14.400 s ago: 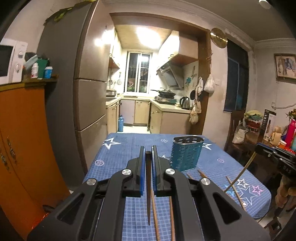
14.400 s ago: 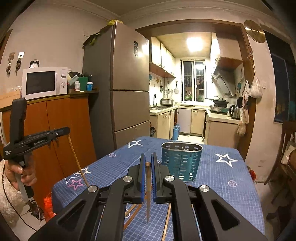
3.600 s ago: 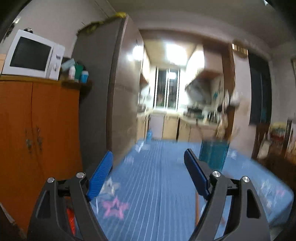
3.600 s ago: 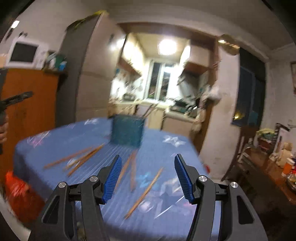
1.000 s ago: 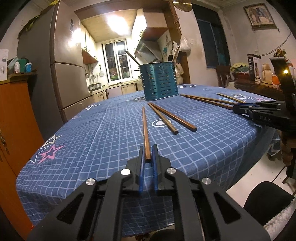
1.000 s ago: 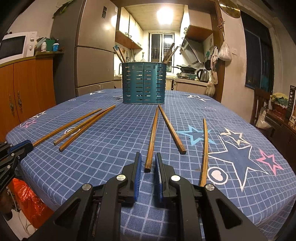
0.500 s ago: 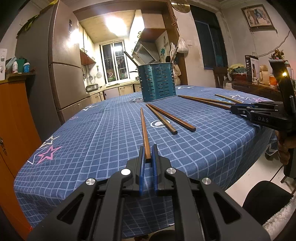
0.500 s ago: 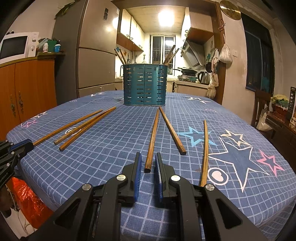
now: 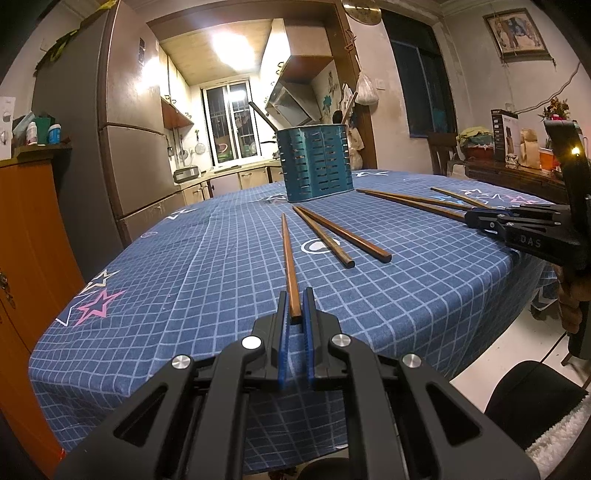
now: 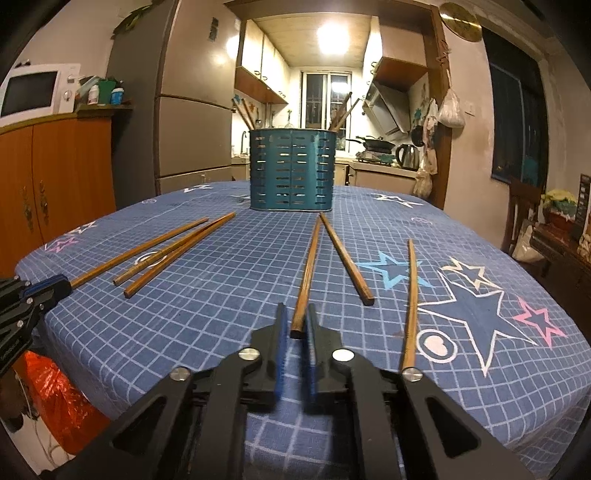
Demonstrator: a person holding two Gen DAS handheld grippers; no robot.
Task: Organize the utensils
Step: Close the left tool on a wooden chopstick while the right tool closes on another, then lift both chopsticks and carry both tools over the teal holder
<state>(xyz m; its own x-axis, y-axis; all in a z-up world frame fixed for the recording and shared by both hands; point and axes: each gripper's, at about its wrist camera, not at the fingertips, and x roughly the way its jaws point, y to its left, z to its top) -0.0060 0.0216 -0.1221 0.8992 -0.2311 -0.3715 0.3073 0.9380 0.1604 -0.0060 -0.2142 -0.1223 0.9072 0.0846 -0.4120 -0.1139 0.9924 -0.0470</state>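
The bench [image 10: 207, 314] wears a blue checked cloth printed with stars. Behind it a doorway opens onto a narrow kitchen, lit by a bright ceiling lamp [image 10: 332, 38] and ending in a barred window [image 10: 323, 99]. A tall grey fridge [image 10: 184, 122] stands left of the doorway, beside an orange wooden cabinet [image 10: 55, 177] carrying a white microwave [image 10: 35, 92]. On the right wall hang a dark window [image 9: 421, 92] and a framed picture [image 9: 515, 29] (its subject too small to tell).
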